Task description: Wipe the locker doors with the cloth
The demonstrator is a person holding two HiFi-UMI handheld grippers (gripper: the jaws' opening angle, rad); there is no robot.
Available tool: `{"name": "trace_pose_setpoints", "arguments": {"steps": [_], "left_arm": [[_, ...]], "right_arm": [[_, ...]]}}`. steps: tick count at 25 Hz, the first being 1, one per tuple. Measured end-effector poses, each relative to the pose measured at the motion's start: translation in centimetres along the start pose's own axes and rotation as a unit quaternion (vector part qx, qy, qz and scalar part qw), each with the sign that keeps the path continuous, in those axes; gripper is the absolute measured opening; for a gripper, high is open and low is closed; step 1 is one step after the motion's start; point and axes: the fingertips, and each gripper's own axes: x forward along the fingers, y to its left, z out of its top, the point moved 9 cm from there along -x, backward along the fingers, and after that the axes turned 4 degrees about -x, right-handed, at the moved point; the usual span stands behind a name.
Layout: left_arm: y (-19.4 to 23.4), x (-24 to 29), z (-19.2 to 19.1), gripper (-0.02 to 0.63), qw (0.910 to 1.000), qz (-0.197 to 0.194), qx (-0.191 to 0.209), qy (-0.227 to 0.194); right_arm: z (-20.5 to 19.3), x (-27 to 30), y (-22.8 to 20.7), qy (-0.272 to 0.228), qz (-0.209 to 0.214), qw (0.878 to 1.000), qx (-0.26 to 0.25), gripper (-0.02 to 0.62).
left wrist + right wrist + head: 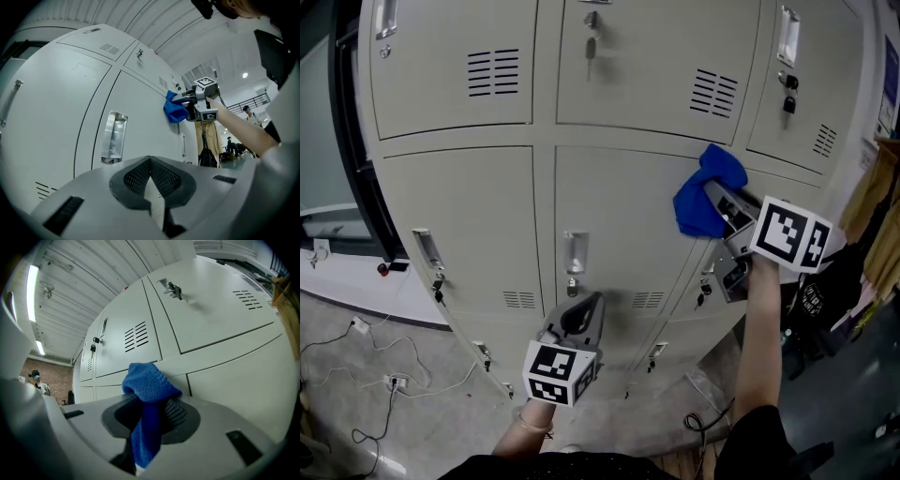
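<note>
Grippers first — my left gripper [592, 302] [150, 158] hung low in front of the lockers, its jaws brought together at the tips with nothing between them. It pointed at the middle door of the lower row [609, 216], close beneath that door's metal handle [574, 251] [114, 138], though I could not tell whether the tips touched the door.

My right gripper [724, 208] [157, 406] was held out higher and to the right at the end of my bare forearm [759, 347]. Its jaws were clamped on the blue cloth [694, 206] [147, 385] [174, 110]. One end of the cloth was bunched up ahead of the jaws and the other end trailed down between them. The bunched end lay against the lockers — right by the horizontal seam where the upper row of doors met the lower one.

Beyond the cloth, the doors of the upper row [215, 301] showed slotted vents [494, 72] [137, 336], and a key [591, 47] hung from the lock of the middle one.

Down to my left, thin cables [356, 375] lay looped on the floor beside the lockers.
</note>
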Motion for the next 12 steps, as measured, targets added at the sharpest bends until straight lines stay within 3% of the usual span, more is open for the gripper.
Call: {"name": "trace_pose_setpoints", "arguments": {"steps": [12], "left_arm": [[0.1, 0.1, -0.3, 0.006, 1.0000, 0.000, -0.008, 0.002]], "right_arm": [[0.3, -1.5, -2.4, -0.021, -0.045, 0.999, 0.009, 0.114]]}}
